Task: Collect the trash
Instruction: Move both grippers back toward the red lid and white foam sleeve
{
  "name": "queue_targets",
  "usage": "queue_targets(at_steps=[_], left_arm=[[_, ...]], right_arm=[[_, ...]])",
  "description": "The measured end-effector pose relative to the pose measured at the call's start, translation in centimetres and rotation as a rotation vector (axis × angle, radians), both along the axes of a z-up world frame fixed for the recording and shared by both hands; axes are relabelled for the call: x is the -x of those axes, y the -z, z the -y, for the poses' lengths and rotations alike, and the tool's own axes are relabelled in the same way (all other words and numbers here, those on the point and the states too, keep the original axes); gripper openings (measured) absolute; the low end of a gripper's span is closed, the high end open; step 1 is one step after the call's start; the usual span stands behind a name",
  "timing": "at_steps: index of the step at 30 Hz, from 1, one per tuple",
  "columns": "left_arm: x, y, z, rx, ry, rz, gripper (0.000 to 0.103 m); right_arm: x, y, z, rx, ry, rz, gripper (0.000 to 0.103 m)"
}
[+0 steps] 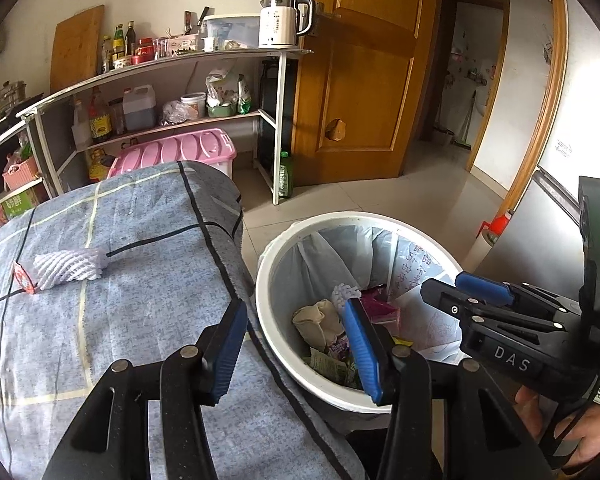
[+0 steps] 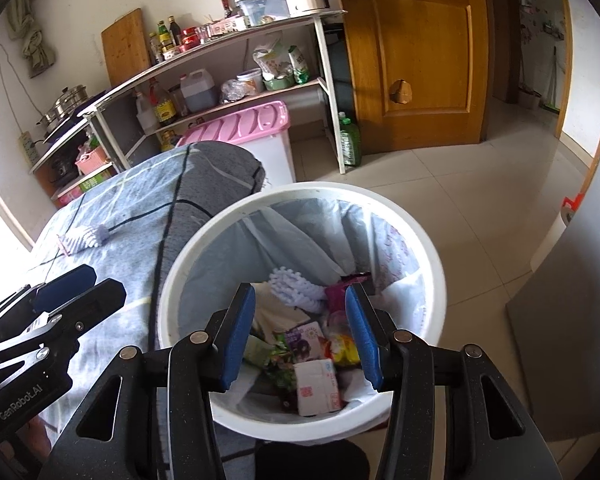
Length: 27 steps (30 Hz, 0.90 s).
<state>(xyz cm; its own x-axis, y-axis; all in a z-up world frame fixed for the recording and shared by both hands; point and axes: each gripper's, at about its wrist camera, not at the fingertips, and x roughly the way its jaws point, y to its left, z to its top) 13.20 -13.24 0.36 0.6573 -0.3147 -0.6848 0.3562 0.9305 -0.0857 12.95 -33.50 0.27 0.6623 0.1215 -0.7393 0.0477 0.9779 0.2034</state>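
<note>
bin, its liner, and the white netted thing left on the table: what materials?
Bin: looks like rigid white plastic, smooth and slightly glossy rim. Liner: thin translucent plastic film, crinkled and draped over the rim. Netted sleeve: probably soft foam fruit netting, matte, open diamond mesh; it lies on the checked fabric cover.

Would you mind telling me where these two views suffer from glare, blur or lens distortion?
Left wrist view: sharp overall, the shelf bowed by the fisheye, corners vignetted black. Right wrist view: blown-out daylight at the left edge beside the bed cover, and the bin rim looks stretched.

Bin (image 2: pixel 300 196) near rim hidden behind tool fingers (image 2: pixel 236 340).
</note>
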Motion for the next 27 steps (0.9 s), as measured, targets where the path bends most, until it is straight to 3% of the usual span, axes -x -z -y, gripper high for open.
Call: queue_targets(at_steps=[19,27], left_arm=[[0.7,-1.1,-10.1,0.034,-0.189,0.024,0.051],[0.1,-0.6,-15.7,0.026,-0.310,0.024,0.051]], right_arm=[[-1.3,-1.4,-8.9,-0.007,-0.170,0.053,0.048],[-2.8,-1.1,-12.9,-0.028,-0.242,0.055,0.049]])
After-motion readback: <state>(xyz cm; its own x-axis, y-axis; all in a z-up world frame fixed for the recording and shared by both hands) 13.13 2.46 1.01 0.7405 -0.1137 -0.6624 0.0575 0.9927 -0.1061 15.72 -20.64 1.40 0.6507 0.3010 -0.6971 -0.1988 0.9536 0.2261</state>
